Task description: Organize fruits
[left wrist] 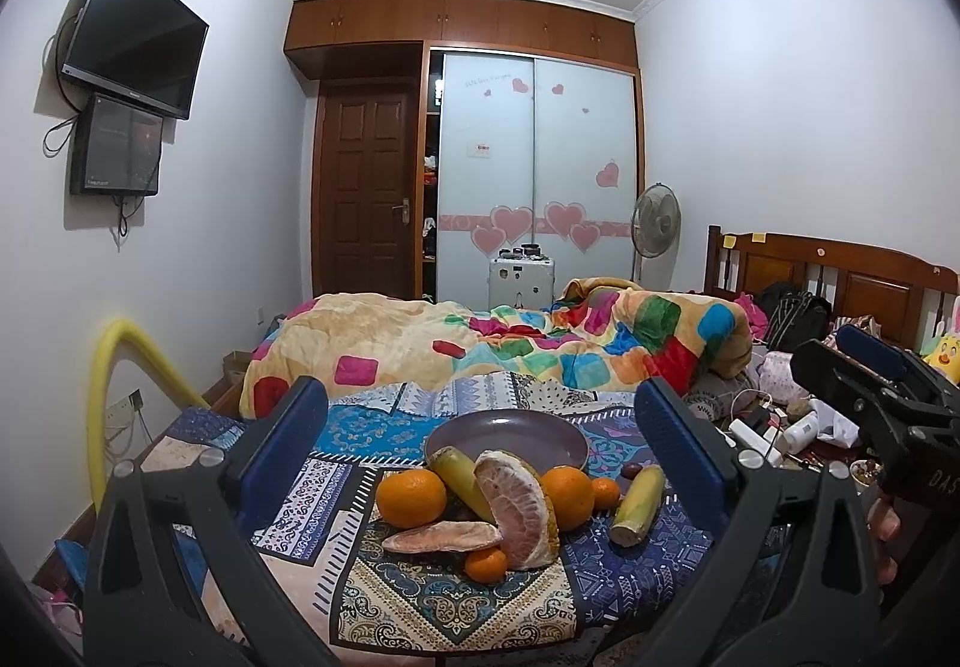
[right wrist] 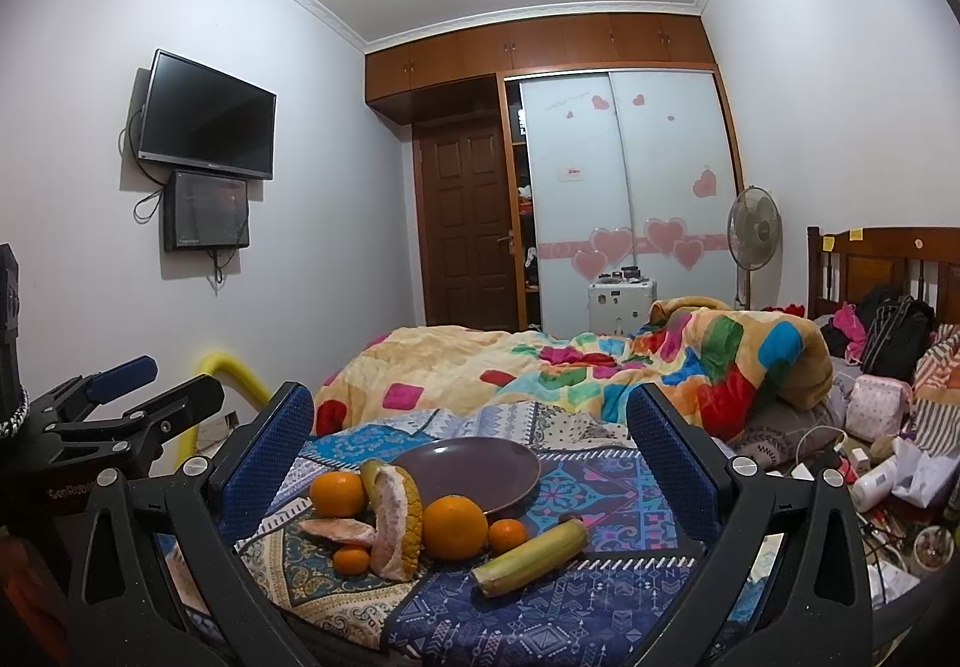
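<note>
A purple plate (left wrist: 510, 430) (right wrist: 474, 466) lies empty on the patterned bedsheet. In front of it lies a heap of fruit: two oranges (left wrist: 412, 496) (right wrist: 456, 526), small tangerines (left wrist: 486, 564) (right wrist: 507, 535), an upright pomelo wedge (left wrist: 519, 511) (right wrist: 396, 523), a flat pomelo piece (left wrist: 441, 536) (right wrist: 337, 530), and two yellow-green sugarcane pieces (left wrist: 639, 502) (right wrist: 531, 556). My left gripper (left wrist: 480, 415) is open and empty, just short of the heap. My right gripper (right wrist: 468, 415) is open and empty, also short of it, and shows in the left view (left wrist: 870, 379).
A rumpled colourful blanket (left wrist: 510, 343) lies behind the plate. Clutter of bottles, cables and bags (right wrist: 870, 463) fills the right side by the wooden headboard (left wrist: 840, 271). A yellow foam tube (left wrist: 114, 379) stands at the left bed edge.
</note>
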Action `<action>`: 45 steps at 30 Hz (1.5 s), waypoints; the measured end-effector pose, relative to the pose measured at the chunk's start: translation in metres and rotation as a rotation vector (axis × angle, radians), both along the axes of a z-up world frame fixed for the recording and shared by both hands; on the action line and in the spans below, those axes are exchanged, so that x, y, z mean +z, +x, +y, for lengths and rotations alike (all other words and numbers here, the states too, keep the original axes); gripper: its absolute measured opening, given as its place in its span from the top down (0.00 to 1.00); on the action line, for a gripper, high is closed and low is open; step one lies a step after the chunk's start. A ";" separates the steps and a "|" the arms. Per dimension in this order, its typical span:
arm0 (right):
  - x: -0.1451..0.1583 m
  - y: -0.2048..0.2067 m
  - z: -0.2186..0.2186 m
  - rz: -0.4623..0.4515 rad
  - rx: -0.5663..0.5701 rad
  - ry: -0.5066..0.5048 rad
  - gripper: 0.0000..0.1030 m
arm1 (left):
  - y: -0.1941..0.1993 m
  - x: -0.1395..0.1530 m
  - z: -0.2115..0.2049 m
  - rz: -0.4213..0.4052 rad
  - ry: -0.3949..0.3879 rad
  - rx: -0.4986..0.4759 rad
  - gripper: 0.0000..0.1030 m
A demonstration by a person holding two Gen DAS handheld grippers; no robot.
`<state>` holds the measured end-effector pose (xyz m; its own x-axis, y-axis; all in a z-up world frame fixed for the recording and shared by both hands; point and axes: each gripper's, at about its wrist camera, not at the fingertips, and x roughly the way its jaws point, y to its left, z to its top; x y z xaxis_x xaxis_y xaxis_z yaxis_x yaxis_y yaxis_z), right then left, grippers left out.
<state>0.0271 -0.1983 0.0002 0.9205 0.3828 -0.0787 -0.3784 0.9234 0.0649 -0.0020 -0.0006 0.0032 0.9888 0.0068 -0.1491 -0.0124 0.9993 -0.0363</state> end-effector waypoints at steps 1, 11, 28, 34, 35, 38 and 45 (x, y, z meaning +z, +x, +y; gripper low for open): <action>0.000 0.000 0.000 0.000 0.001 0.000 0.00 | 0.000 0.000 0.000 -0.001 0.001 0.001 0.00; -0.001 -0.001 0.000 0.002 0.001 0.004 0.00 | -0.001 0.001 0.001 -0.004 0.000 0.005 0.00; -0.002 0.001 0.001 0.007 0.006 0.010 0.00 | 0.006 -0.002 0.004 0.005 -0.003 0.010 0.00; -0.002 0.002 0.002 0.009 0.006 0.011 0.00 | 0.006 -0.003 0.004 0.002 -0.002 0.012 0.00; -0.002 0.002 0.002 0.010 0.007 0.012 0.00 | 0.006 -0.003 0.004 0.003 -0.002 0.012 0.00; -0.003 0.003 0.002 0.013 0.010 0.015 0.00 | 0.006 -0.003 0.005 0.003 -0.003 0.011 0.00; -0.005 0.006 0.003 0.025 0.008 0.014 0.00 | 0.006 -0.005 0.006 0.009 -0.003 0.011 0.00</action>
<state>0.0332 -0.1953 -0.0051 0.9154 0.3909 -0.0958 -0.3835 0.9194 0.0874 0.0042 0.0051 -0.0018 0.9873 0.0175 -0.1576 -0.0240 0.9989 -0.0394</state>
